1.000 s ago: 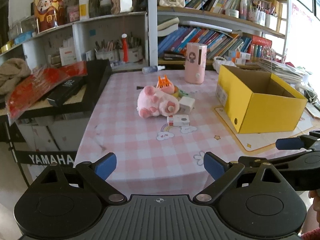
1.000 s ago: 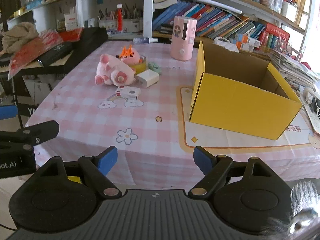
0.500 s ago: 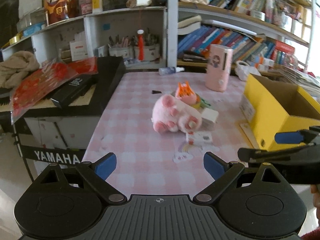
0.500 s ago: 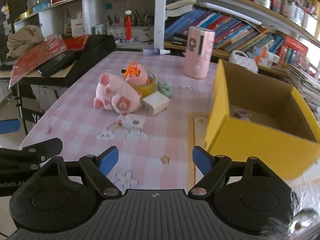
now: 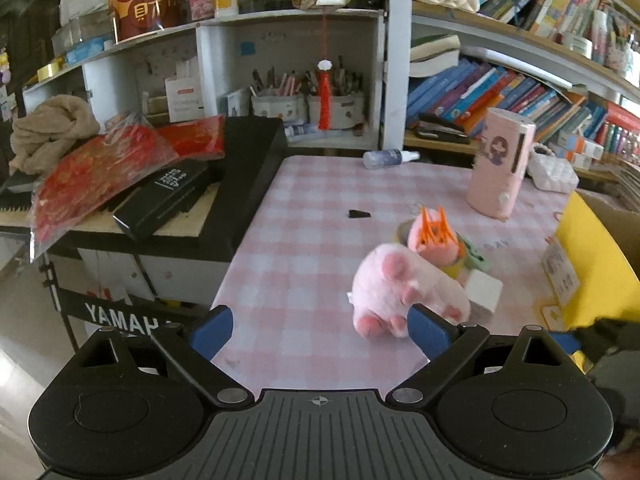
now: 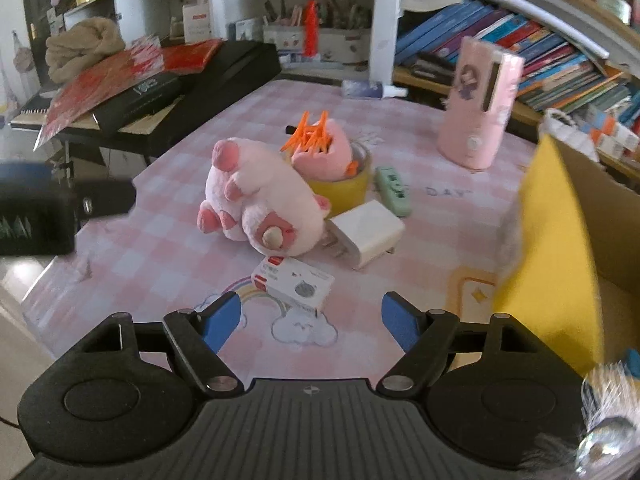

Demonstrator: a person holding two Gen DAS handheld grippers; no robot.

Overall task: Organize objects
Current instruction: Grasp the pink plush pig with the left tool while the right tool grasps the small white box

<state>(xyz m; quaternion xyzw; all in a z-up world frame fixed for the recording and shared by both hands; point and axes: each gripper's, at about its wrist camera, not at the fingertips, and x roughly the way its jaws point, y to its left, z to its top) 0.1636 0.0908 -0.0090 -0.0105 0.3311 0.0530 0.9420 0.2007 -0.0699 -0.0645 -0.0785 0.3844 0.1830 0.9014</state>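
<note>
Centrally on the pink checked tablecloth (image 6: 168, 248), one cluster of small things: one pink plush pig (image 6: 260, 200) on its side, one pink toy with orange spikes (image 6: 320, 148) seated in one roll of yellow tape (image 6: 344, 188), one white charger block (image 6: 366, 234) touching the pig, one green oblong item (image 6: 394, 186), one small red-and-white box (image 6: 294, 282) nearest the camera. Just beside the cluster, one open yellow box (image 6: 548, 248); further back, one tall pink case (image 6: 478, 106) upright and one small spray bottle (image 6: 370, 89) lying down. Right gripper (image 6: 312, 318) just short of the small box, jaws apart and lately narrowing, nothing between the pads. Left gripper (image 5: 320, 330) likewise spread wide and empty, one pad overlapping the pig's feet in the picture, contact hard to judge. Seen only from the left wrist: one dark scrap (image 5: 359, 214) on the cloth; small box hidden there, green item barely visible. Beyond the table, crowded bookshelves (image 5: 500, 92) and a black keyboard (image 5: 248, 176) under red packets.
</note>
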